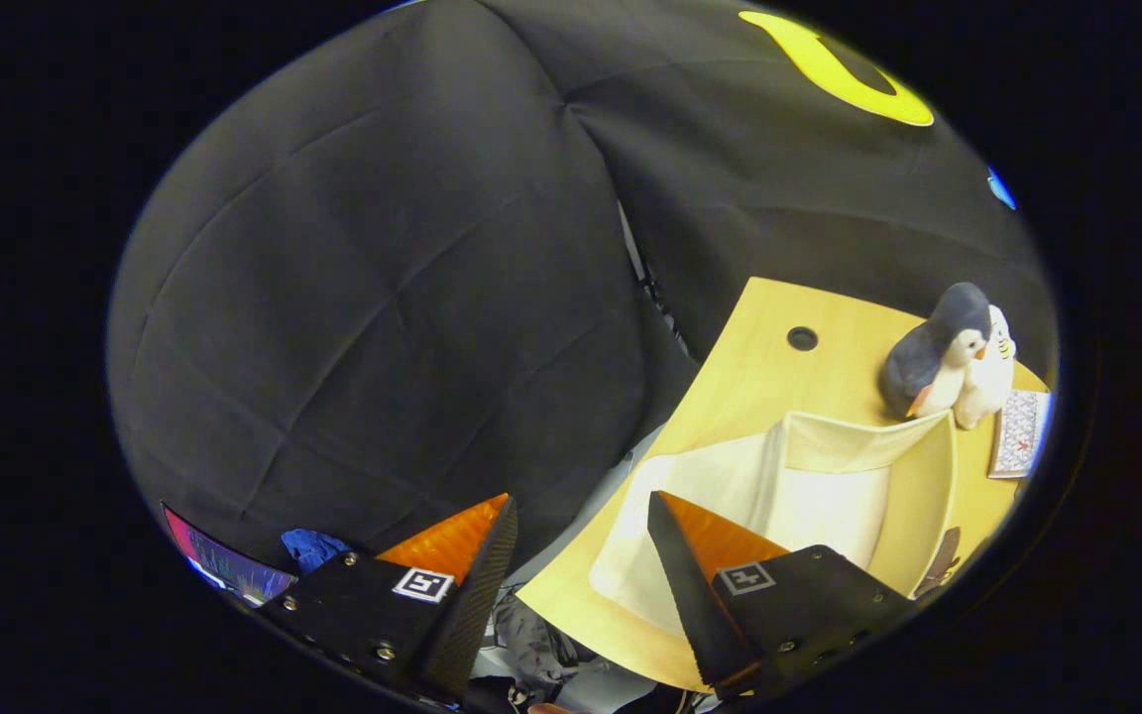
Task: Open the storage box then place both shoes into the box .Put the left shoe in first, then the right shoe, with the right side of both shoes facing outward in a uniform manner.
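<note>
1. Claw point(579, 535) spread wide, pinching nothing, held off the desk's point(749, 347) near-left edge.
2. Storage box point(809, 486) lay open mid-desk, beyond the right finger.
3. Plush penguin point(943, 362) stood behind it, near the far edge.

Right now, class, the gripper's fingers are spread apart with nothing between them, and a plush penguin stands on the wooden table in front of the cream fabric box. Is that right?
Not quite. In the gripper view the plush penguin stands beyond the cream fabric box, at its far edge, not in front. The rest holds: the gripper is open and empty, and the penguin is on the wooden table.
</note>
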`<state>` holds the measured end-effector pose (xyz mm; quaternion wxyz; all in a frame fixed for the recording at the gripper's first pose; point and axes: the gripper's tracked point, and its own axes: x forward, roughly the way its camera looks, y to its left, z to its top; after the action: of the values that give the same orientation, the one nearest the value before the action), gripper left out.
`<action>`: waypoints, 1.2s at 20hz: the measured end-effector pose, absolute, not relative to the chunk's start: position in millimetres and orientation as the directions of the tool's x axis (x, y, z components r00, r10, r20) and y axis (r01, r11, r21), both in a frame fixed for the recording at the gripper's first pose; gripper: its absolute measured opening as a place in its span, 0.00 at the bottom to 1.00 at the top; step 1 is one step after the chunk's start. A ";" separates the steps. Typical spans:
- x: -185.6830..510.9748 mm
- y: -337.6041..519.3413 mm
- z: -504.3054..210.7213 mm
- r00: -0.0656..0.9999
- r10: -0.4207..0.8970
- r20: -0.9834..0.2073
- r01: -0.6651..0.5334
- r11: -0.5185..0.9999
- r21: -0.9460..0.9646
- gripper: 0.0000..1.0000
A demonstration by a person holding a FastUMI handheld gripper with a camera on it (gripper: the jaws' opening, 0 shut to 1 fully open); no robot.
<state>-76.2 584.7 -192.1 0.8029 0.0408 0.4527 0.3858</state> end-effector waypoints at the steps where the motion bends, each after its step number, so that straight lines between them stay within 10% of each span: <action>1: -68.2 569.5 -185.4 0.312 0.657 -0.687 -0.578 0.705 0.411 0.82; 13: 1.2 339.7 -163.3 0.584 0.482 -0.653 -0.446 0.863 0.239 0.82; 24: 10.3 219.3 -199.5 0.607 0.390 -0.693 -0.301 0.919 0.253 0.82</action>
<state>10.3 219.3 -199.5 0.8947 0.0553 0.3990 0.1930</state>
